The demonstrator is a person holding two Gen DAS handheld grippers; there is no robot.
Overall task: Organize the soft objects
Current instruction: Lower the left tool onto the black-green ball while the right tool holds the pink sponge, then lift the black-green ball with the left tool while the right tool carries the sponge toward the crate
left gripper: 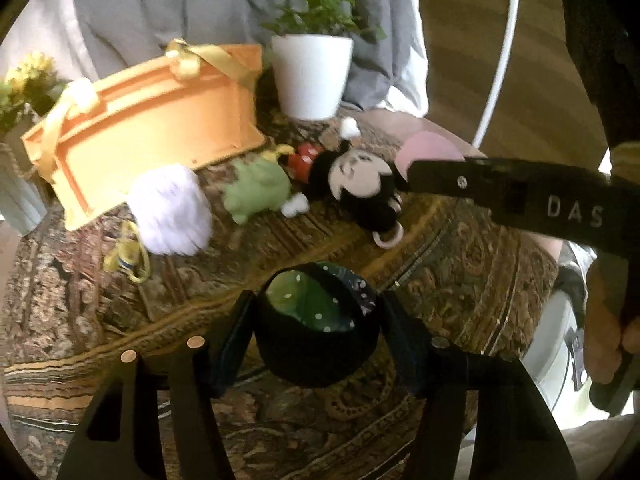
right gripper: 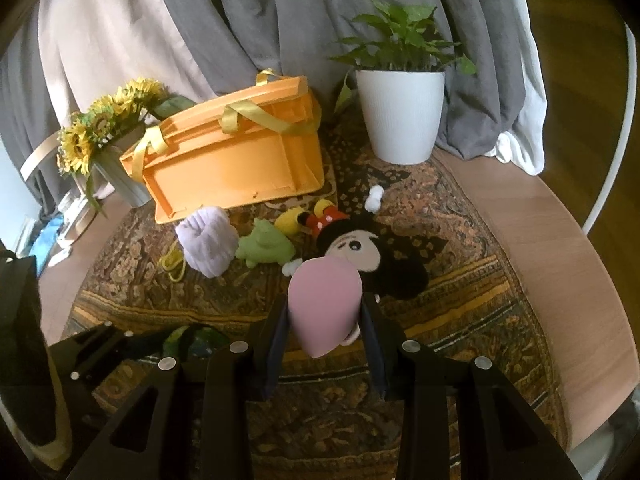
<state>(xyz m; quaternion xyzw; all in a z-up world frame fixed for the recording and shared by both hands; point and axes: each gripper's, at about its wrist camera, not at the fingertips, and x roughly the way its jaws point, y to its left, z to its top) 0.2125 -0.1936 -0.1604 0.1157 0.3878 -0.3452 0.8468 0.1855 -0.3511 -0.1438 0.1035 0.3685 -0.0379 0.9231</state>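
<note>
The left gripper [left gripper: 316, 320] is clamped on a dark soft pouch [left gripper: 316, 340] whose green, white-dotted lining shows at its open top; both fingers press its sides, and it is held above the patterned cloth [left gripper: 460, 264] covering the table. The right gripper [right gripper: 325, 320] is closed on a pink soft object [right gripper: 324, 304], squeezed between its 2 fingers just in front of the Mickey Mouse plush [right gripper: 360, 252]. In the left wrist view the right gripper [left gripper: 404, 168] reaches in from the right, with the pink soft object [left gripper: 428, 146] at its tip beside the plush's head [left gripper: 356, 180].

The plush lies on its back on the cloth. Just beside it to the left is a green soft toy [right gripper: 262, 246], then a lavender fluffy bundle [right gripper: 208, 242] with a yellow cord [right gripper: 172, 264] next to it. Behind these an orange crate [right gripper: 236, 164] with yellow ribbon handles is tipped on its side. A white pot with a green plant [right gripper: 400, 116] stands at the back right, and a vase of sunflowers [right gripper: 100, 128] at the back left, in front of grey curtains [right gripper: 280, 12]
</note>
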